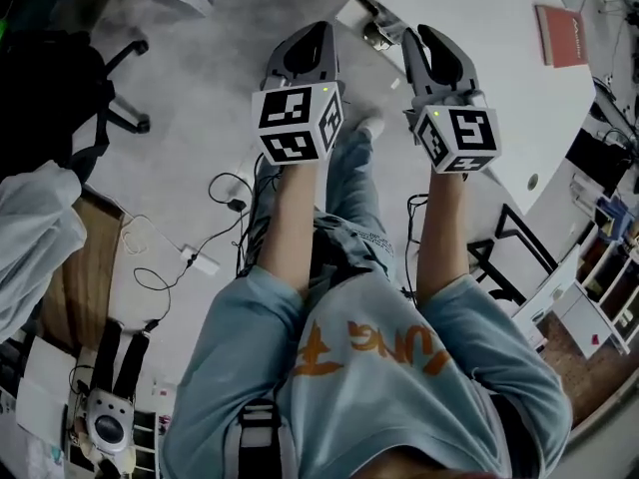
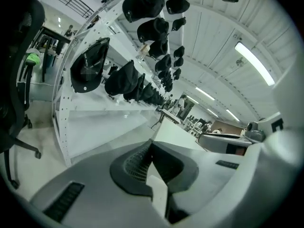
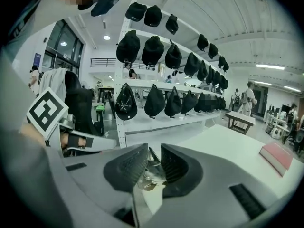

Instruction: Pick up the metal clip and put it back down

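The metal clip (image 1: 373, 23) lies at the corner of the white table (image 1: 489, 58), shiny with a dark handle. In the right gripper view the clip (image 3: 152, 171) shows in the gap between the ribbed pads, with a little space on both sides. My right gripper (image 1: 424, 36) hovers over that table corner, its jaws apart (image 3: 154, 158). My left gripper (image 1: 315, 33) is held beside it over the floor. In its own view the pads meet at the tips (image 2: 151, 146) with nothing between them.
A red book (image 1: 561, 35) lies further along the table (image 3: 223, 146). A shelf rack hung with dark caps (image 3: 156, 51) stands beyond the table. An office chair (image 1: 60, 78) and loose cables (image 1: 190, 257) are on the floor at left.
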`<state>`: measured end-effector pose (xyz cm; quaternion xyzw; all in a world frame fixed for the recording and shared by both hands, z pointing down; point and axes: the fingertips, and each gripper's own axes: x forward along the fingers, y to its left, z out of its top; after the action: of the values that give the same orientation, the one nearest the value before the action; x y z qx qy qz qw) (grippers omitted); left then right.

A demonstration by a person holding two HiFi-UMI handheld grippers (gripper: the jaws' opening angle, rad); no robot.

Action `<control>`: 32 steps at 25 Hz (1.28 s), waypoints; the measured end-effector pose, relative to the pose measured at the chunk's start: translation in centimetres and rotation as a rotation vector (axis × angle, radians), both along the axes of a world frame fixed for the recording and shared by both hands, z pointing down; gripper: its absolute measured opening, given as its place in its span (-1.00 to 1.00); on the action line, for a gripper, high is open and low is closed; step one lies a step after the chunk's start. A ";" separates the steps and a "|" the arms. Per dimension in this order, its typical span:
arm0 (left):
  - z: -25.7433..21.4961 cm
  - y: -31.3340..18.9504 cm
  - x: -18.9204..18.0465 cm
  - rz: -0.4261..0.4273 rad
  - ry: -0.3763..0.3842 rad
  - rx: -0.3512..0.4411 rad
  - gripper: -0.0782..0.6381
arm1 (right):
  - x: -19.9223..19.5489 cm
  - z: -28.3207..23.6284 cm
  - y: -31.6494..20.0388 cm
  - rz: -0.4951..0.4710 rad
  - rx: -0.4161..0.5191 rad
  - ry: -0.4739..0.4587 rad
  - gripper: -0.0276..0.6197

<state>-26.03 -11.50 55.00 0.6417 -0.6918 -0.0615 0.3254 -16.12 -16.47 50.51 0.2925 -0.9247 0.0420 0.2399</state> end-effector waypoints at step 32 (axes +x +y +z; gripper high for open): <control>2.7 1.2 -1.6 -0.042 0.052 -0.046 -0.72 | -0.6 5.7 -0.3 -0.024 0.220 0.478 -0.72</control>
<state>-27.63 -10.26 57.69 0.6173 -0.6977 -0.0691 0.3568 -16.70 -16.80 56.18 0.3077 -0.8440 -0.1320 0.4190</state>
